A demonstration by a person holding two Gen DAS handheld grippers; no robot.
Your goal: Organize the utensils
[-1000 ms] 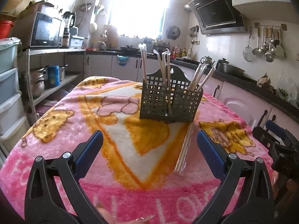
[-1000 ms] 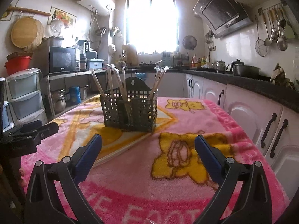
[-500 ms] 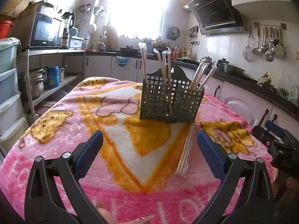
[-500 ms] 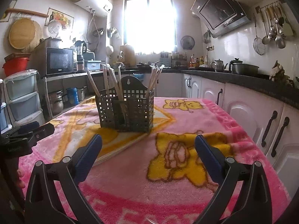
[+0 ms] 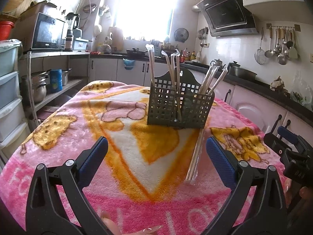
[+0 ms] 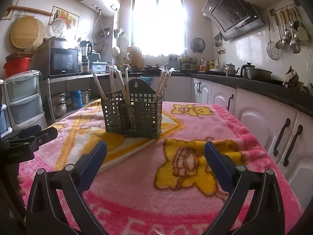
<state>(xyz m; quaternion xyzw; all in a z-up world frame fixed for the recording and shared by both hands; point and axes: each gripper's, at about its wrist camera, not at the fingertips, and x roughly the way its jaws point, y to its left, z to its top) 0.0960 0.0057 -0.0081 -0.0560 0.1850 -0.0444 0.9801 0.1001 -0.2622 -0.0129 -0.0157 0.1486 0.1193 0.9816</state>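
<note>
The pink fleece blanket (image 5: 64,156) covering the table carries large pale woven letters: "Lov" near its front edge in the left wrist view, and part of a word running along its right edge in the right wrist view, too distorted to read. The black microwave (image 6: 65,61) bears a small brand mark, too small to read.

One dark lattice caddy (image 5: 179,105) stands on the worktop (image 5: 64,137), which wears one pink blanket. About seven wrapped chopstick pairs (image 5: 172,66) poke up out of it; overlap blurs the exact count. One more wrapped bundle (image 5: 196,156) lies flat beside it. Two tools: left tool (image 5: 156,150), right tool (image 6: 155,152).
</note>
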